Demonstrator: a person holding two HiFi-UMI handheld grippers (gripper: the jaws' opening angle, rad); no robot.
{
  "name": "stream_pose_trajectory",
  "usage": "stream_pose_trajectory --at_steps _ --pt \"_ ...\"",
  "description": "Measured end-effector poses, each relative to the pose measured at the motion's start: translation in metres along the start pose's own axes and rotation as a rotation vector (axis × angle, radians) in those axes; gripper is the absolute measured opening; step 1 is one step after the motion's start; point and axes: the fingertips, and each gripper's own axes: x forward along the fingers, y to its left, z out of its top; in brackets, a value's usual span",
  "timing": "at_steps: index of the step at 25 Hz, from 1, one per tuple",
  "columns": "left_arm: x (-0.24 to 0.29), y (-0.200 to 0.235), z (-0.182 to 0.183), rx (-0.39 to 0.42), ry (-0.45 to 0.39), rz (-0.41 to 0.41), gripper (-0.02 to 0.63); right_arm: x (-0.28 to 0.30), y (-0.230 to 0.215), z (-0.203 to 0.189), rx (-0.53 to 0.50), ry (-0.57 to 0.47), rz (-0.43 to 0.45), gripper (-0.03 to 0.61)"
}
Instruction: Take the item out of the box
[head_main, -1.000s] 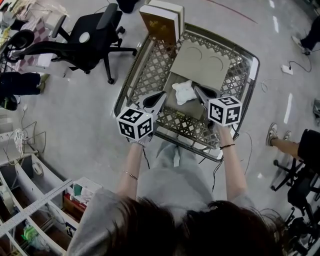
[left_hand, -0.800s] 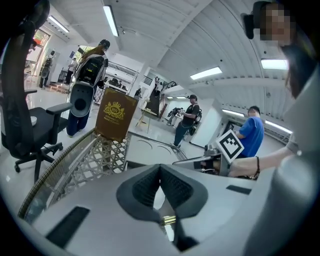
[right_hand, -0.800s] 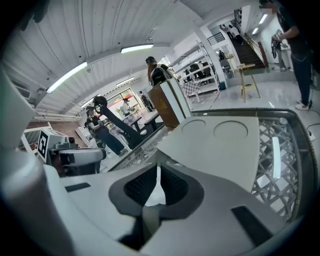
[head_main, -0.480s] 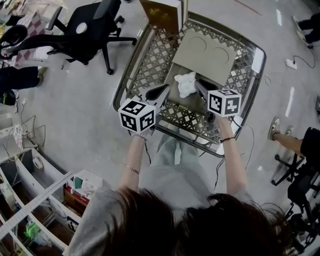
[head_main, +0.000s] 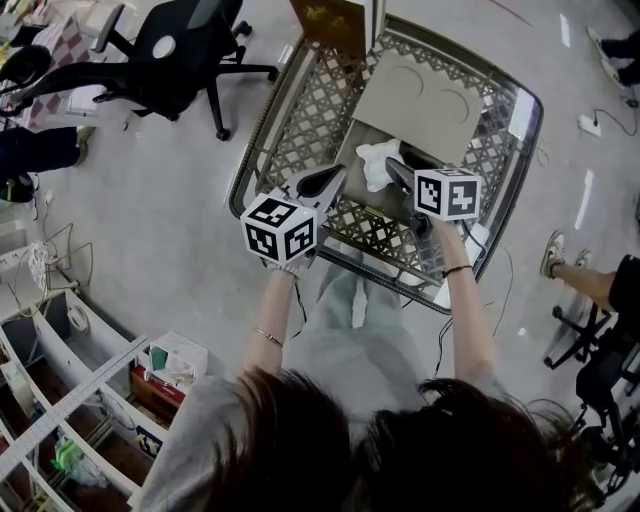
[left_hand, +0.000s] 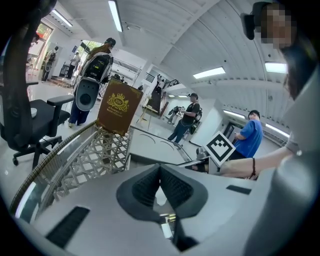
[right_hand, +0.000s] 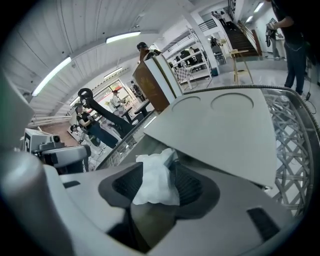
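Observation:
A crumpled white item (head_main: 376, 160) lies in an open cardboard box (head_main: 415, 100) that sits inside a lattice basket (head_main: 300, 125). My right gripper (head_main: 393, 168) reaches into the box from the near side. Its jaws are opening, and the white item (right_hand: 156, 180) stands between the two pads, which do not squeeze it. My left gripper (head_main: 335, 178) hovers over the basket's near left part, beside the box, shut and empty; in the left gripper view its jaws (left_hand: 160, 170) meet at the tips.
A brown box with a gold emblem (head_main: 330, 15) leans at the basket's far rim. A black office chair (head_main: 170, 55) stands to the left, shelving (head_main: 60, 400) at lower left. A person's leg and shoe (head_main: 565, 275) show at the right. People stand in the background.
Both grippers have moved forward over the basket toward the box. The right gripper's tip has come up to the white item.

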Motion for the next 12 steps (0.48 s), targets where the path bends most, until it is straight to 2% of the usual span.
stream_pose_trajectory --at_steps 9,12 --pt "0.0 0.005 -0.002 -0.014 0.003 0.002 0.017 0.013 -0.005 -0.009 0.017 0.06 -0.03 0.202" --pt "0.0 0.005 -0.003 -0.019 0.002 0.002 0.017 0.013 -0.006 -0.01 0.016 0.069 -0.039 0.183"
